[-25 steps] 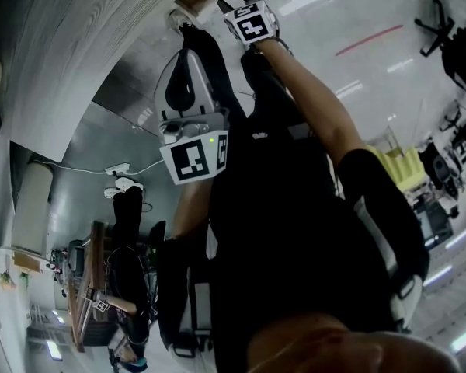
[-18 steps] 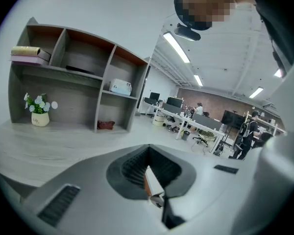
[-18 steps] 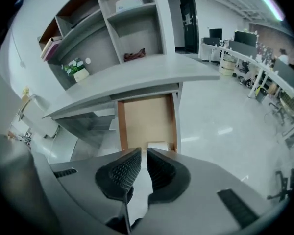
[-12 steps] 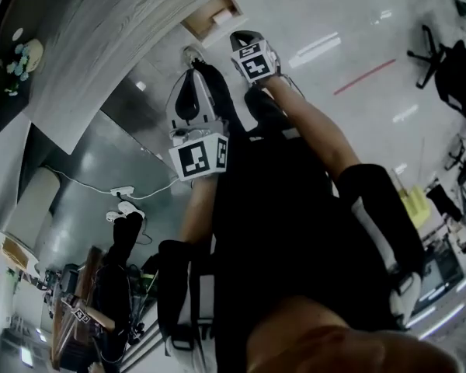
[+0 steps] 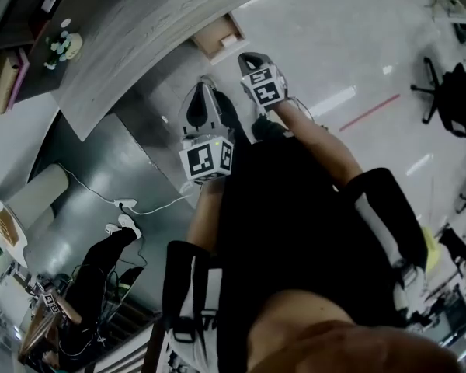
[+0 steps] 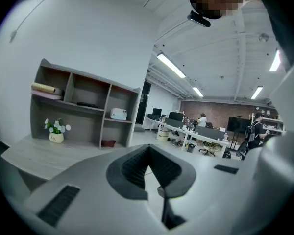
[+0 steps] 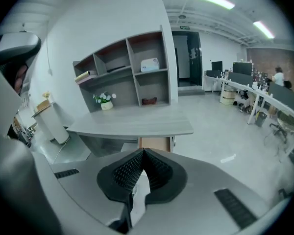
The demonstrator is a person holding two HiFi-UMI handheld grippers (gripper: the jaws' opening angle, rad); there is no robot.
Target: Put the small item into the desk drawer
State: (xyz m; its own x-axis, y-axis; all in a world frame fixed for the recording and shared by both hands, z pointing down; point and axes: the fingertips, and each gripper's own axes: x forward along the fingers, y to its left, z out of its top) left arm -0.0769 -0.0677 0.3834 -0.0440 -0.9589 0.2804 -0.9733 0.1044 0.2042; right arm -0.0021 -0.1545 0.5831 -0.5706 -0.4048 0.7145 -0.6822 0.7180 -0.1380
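The grey desk (image 5: 140, 37) stands at the upper left of the head view. Its wooden drawer (image 5: 217, 36) is pulled out, and a small white item (image 5: 229, 37) lies inside it. My right gripper (image 5: 250, 57) hovers just below the drawer, jaws shut, apart from the item. In the right gripper view the pads (image 7: 130, 173) meet, and the drawer (image 7: 154, 143) shows under the desk top (image 7: 132, 121). A pale strip shows low in the gap; I cannot tell what it is. My left gripper (image 5: 204, 88) is beside the right one, shut and holding nothing (image 6: 147, 164).
A shelf unit (image 7: 122, 67) with a potted plant (image 7: 105, 100) stands on the desk. A power strip and cable (image 5: 124, 204) lie on the floor under it. Office chairs (image 5: 450, 92) and other desks with people (image 6: 206, 126) are farther off.
The head view has swung, so the desk and drawer sit lower in the frame. Both grippers have drawn back from the drawer towards the body.
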